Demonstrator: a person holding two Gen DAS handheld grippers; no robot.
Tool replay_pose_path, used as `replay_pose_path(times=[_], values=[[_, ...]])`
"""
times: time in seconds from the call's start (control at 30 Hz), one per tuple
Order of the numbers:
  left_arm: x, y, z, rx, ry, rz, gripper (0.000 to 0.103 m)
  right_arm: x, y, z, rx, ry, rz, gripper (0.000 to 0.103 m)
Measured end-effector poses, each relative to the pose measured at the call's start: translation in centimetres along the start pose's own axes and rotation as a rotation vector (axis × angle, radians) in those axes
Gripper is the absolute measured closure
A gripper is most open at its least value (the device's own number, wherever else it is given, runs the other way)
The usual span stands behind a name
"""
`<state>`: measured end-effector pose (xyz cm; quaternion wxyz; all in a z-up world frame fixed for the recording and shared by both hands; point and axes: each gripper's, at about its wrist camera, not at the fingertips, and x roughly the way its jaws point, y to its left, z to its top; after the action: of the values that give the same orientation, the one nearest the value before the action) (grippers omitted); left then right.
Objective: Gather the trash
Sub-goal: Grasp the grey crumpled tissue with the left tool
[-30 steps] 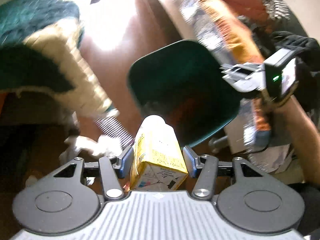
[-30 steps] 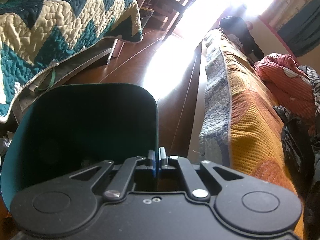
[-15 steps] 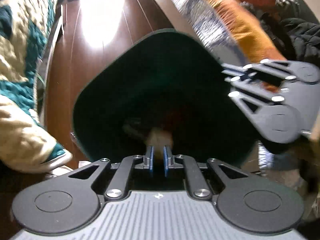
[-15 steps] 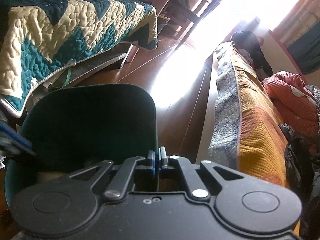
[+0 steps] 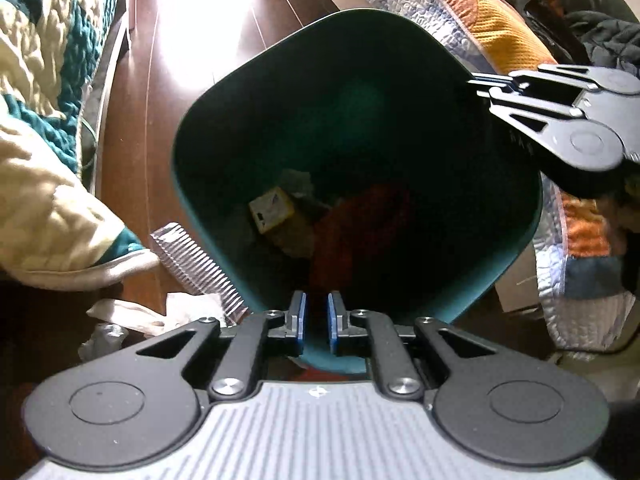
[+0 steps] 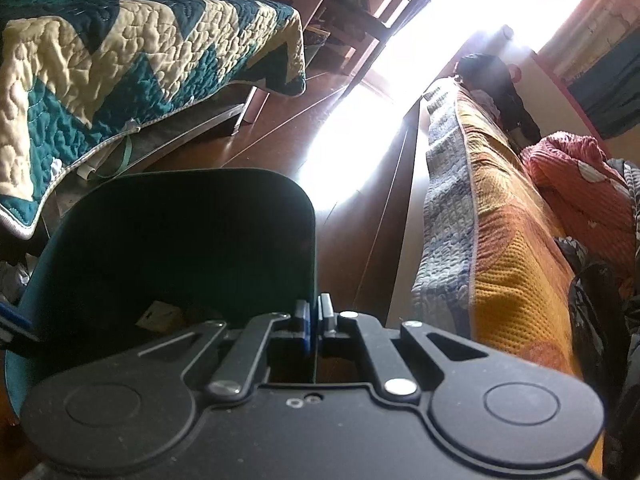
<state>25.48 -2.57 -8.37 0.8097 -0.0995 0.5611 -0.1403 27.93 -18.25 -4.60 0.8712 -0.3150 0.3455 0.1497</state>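
Left tool (image 5: 316, 322) has its pads drawn together with nothing between them, hanging over the near rim of the teal bin (image 5: 192, 200). Down in the bin you can see the yellow carton (image 5: 271, 212) lying on its side next to something red and some greyish scraps, so that one's in. What's left to grab sits on the floor at the near left of the bin: a crinkled silver wrapper (image 5: 192, 256) leaning on the bin wall and a crumpled white tissue (image 5: 160, 312) just beside it. Both look super light and floppy, I'd guess. Wrapper's probably slick, so pinch a ridge at the edge rather than the flat face; tissue you can nip anywhere on a bunched bit. The quilt corner (image 5: 60, 216) hangs right over that spot and could get caught. The right tool (image 5: 560, 120) pokes in from the far right by the bin's rim.

Right wrist view: right tool (image 6: 314, 320) is pressed together on the bin's right wall (image 6: 308, 248), holding it steady as far as I can tell. Carton (image 6: 160, 314) shows at the bottom. Orange bed cover (image 6: 512, 280) crowds the right side, sunlit wooden floor (image 6: 280, 136) beyond.
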Motion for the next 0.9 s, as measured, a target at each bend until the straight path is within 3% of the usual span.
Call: replay_pose_path(times=[0.1,0.23,0.5,0.57,0.67,0.77,0.9], values=[[-0.7,0.1,-0.4,0.022,-0.012,0.01,0.089,0.1,-0.1,-0.1,0.005,0.005,-0.005,0.1],[-1.6,1.1,-1.2,0.044,-0.023,0.042,0.075,0.3,-0.4,-0.1,0.012,0.009,-0.008,0.1],[-2.1,4.2,-2.4,0.018,0.008,0.115,0.073,0.6,-0.7,-0.2,0.021,0.017,-0.017,0.1],[-2.1,5.2,-2.7,0.006,0.015,0.139,0.065,0.7,-0.9,-0.2,0.026,0.02,-0.017,0.1],[-2.2,6.3,-3.2,0.005,0.007,0.186,0.033,0.9,-1.4,-0.3,0.041,0.028,-0.015,0.1],[-2.0,7.5,-3.9,0.028,-0.004,0.255,0.023,1.2,-1.9,-0.4,0.059,0.038,-0.017,0.101],[-0.4,10.4,-4.8,-0.047,0.05,0.292,0.023,1.3,-2.1,-0.6,0.067,0.044,-0.019,0.101]])
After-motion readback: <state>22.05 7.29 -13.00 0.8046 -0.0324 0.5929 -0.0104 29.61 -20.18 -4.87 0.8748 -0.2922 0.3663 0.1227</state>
